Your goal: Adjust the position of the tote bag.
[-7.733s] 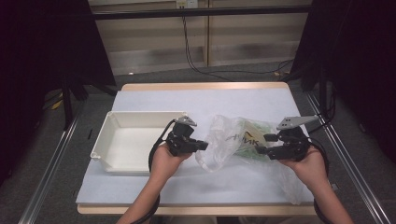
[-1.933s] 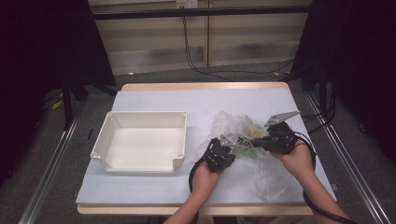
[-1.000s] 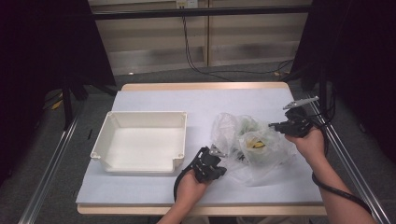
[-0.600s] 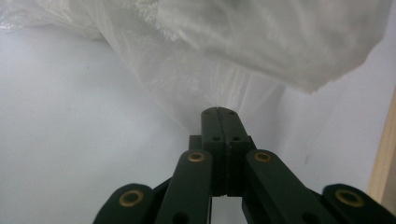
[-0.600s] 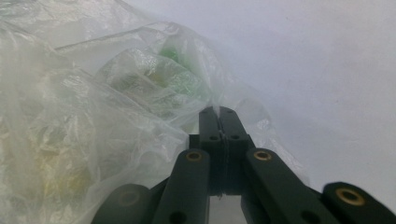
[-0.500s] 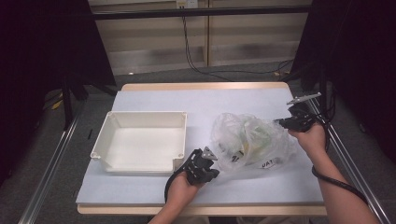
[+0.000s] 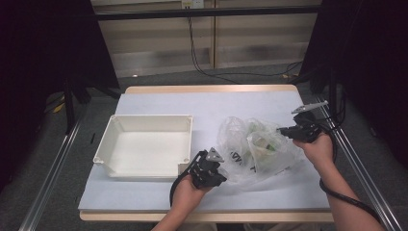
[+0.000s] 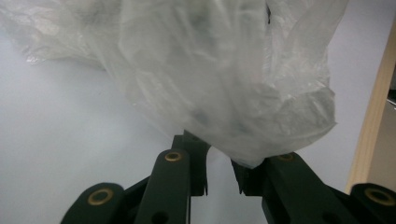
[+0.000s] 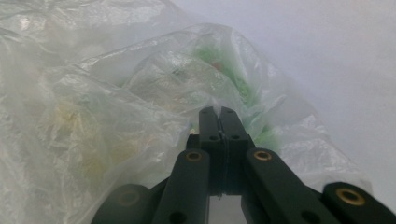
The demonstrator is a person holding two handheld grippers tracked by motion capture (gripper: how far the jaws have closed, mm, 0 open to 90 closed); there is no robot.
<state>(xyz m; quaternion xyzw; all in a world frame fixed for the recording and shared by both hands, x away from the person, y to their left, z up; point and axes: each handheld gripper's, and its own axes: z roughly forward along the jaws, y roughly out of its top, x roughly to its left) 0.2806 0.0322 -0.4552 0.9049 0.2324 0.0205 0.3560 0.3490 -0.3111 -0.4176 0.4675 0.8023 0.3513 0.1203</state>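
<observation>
Left gripper [image 7: 217, 169] is sitting near the front of the table [image 7: 159, 103], just right of the white tray [image 7: 144, 149], at the near-left corner of the clear plastic bag [image 7: 255, 151]. We are noting that its jaws have just been opening: in the left gripper view they are standing slightly apart, with a fold of the bag [image 8: 224, 79] draping over the gap and resting on the right jaw, no longer being squeezed. We are seeing the bag lying on the pale table cover right of centre, between the two hands, with green and yellowish contents showing dimly through the film. Moving right, the right gripper [image 7: 284, 130] is holding the bag's far-right edge; in the right gripper view its jaws are pressing together on the film [image 9: 154, 93].
</observation>
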